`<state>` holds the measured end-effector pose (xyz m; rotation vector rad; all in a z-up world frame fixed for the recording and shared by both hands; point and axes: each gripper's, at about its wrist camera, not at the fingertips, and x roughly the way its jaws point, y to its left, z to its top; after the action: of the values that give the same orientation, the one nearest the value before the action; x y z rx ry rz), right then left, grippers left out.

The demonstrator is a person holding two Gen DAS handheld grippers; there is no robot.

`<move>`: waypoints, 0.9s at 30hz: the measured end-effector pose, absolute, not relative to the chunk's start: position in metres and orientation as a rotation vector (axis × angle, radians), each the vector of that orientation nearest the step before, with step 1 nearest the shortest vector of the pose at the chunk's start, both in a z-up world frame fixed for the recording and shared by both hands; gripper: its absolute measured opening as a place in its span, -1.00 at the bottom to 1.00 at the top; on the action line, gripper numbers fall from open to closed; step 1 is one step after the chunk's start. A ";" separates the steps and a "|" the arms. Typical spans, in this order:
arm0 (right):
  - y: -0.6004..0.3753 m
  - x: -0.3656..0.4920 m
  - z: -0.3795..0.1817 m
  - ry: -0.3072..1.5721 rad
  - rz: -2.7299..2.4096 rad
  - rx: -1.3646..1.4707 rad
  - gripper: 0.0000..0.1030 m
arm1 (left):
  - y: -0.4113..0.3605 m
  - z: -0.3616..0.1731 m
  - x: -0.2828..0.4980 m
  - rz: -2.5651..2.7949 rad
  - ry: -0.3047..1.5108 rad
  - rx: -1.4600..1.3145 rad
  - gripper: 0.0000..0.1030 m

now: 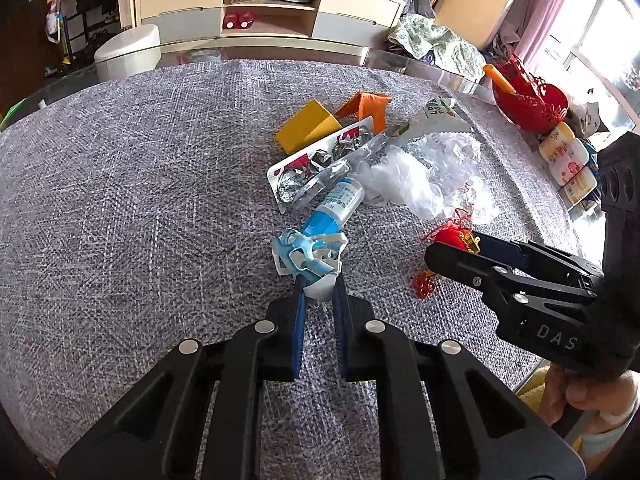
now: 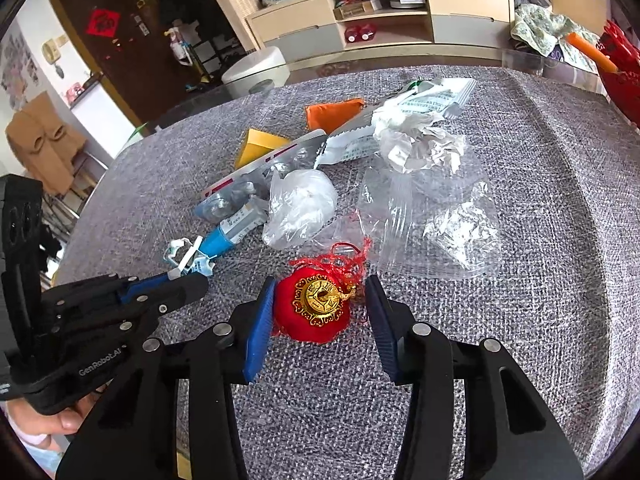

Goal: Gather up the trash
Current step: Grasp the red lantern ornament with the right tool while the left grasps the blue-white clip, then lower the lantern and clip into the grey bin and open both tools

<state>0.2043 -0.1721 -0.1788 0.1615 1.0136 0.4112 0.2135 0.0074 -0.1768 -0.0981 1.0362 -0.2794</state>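
Note:
A pile of trash lies on the grey cloth-covered table [image 1: 120, 200]. My left gripper [image 1: 319, 280] is shut on a crumpled blue and white face mask [image 1: 308, 254], which also shows in the right wrist view [image 2: 186, 258]. My right gripper [image 2: 320, 292] is open, its blue pads either side of a red ornament with a gold coin [image 2: 316, 306], also seen in the left wrist view [image 1: 454, 238]. Beyond lie a blue-capped bottle [image 1: 336, 208], a foil blister pack [image 1: 316, 160], clear plastic bags [image 2: 432, 216], crumpled paper [image 2: 420, 140], a yellow piece [image 1: 308, 126] and an orange piece [image 1: 368, 108].
A red basket [image 1: 528, 98] and yellow-white packages [image 1: 566, 158] stand at the table's right edge. A white stool [image 1: 128, 52] and a beige cabinet [image 1: 264, 8] stand beyond the far edge. The person's hand [image 1: 584, 396] holds the right gripper.

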 end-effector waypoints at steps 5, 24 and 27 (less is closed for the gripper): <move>-0.169 0.210 -0.178 1.009 0.402 0.151 -0.10 | 0.007 -0.176 0.213 -0.285 1.023 -0.090 -0.79; -0.186 0.175 -0.153 0.967 0.375 0.105 -0.34 | 0.004 -0.140 0.165 -0.269 0.958 -0.053 -0.80; -0.192 0.161 -0.143 0.949 0.374 0.111 -0.34 | -0.001 -0.131 0.148 -0.278 0.944 -0.045 -0.80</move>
<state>0.1608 -0.1915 -0.1431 0.1115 0.9490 0.3744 0.1483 -0.0007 -0.1309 -0.0455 0.9444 -0.2781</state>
